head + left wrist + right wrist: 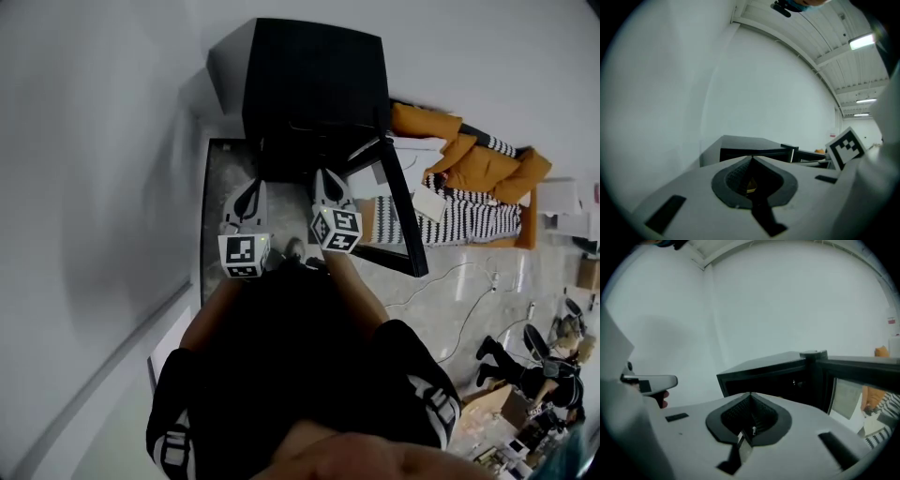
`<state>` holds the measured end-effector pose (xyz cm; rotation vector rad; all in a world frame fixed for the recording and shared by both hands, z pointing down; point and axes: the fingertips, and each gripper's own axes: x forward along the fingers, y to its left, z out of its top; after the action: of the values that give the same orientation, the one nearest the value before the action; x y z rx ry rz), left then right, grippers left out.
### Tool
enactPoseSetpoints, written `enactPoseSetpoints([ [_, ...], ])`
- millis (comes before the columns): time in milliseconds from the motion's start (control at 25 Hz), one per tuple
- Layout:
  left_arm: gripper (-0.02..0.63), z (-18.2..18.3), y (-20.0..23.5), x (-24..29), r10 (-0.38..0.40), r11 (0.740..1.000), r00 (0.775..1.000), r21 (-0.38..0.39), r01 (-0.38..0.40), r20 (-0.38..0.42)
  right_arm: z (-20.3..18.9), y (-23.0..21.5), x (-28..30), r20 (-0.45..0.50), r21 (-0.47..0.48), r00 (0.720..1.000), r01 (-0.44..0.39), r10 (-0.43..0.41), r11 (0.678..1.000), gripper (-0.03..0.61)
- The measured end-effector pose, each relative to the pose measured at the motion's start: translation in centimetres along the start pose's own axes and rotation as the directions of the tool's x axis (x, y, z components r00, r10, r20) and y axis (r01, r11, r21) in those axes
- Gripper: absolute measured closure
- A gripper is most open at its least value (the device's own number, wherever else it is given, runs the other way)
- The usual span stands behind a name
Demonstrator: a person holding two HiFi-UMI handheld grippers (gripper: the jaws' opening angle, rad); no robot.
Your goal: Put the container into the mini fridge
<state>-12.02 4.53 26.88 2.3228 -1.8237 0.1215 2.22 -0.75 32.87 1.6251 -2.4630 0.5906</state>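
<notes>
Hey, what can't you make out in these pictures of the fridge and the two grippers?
Container: in no view; whether it sits in the fridge can't be told.
Fridge inside: head view shows only the top; both gripper views show a dark opening.
Floor near the person: head view, hidden by the body.
Clutter at the far right: head view, too small, cut by the edge.

Cool, even light falls from ceiling strip lights (pixel 862 41) (one glares white in the left gripper view), leaving the wall (pixel 94 187) softly shaded and the mini fridge (pixel 314 89) nearly black inside. All three views bow strongly at the edges, with dark corners in both gripper views and soft focus up close.
</notes>
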Motion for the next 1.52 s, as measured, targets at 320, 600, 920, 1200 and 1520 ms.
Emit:
enactPoseSetpoints([
  [320, 0.609, 5.1, 0.4, -3.3, 0.027, 1.0, 0.995, -0.001, -0.027, 0.096, 3.6, 3.5, -6.2, 0.083, -0.013, 0.991, -0.101, 0.102, 0.995, 0.577],
  [600, 0.609, 3.5, 0.6, -3.7, 0.019, 1.0, 0.996, 0.004, -0.019, 0.089, 3.2, 3.4, -7.5, 0.105, -0.028, 0.99, -0.091, 0.094, 0.995, 0.577],
  [920, 0.609, 3.2, -1.0, -3.6, -0.015, 1.0, 0.995, 0.014, 0.014, 0.096, 4.0, 3.7, -7.9, 0.147, -0.045, 0.983, -0.103, 0.108, 0.994, 0.577],
  [1200, 0.609, 2.6, -0.9, -3.7, -0.009, 1.0, 0.995, 0.019, 0.007, 0.103, 3.7, 3.8, -7.9, 0.138, -0.059, 0.984, -0.107, 0.114, 0.993, 0.577],
  [1520, 0.609, 2.4, -0.9, -3.9, 0.0, 0.999, 0.994, 0.033, -0.004, 0.106, 3.5, 4.0, -7.8, 0.131, -0.061, 0.984, -0.116, 0.123, 0.991, 0.577],
])
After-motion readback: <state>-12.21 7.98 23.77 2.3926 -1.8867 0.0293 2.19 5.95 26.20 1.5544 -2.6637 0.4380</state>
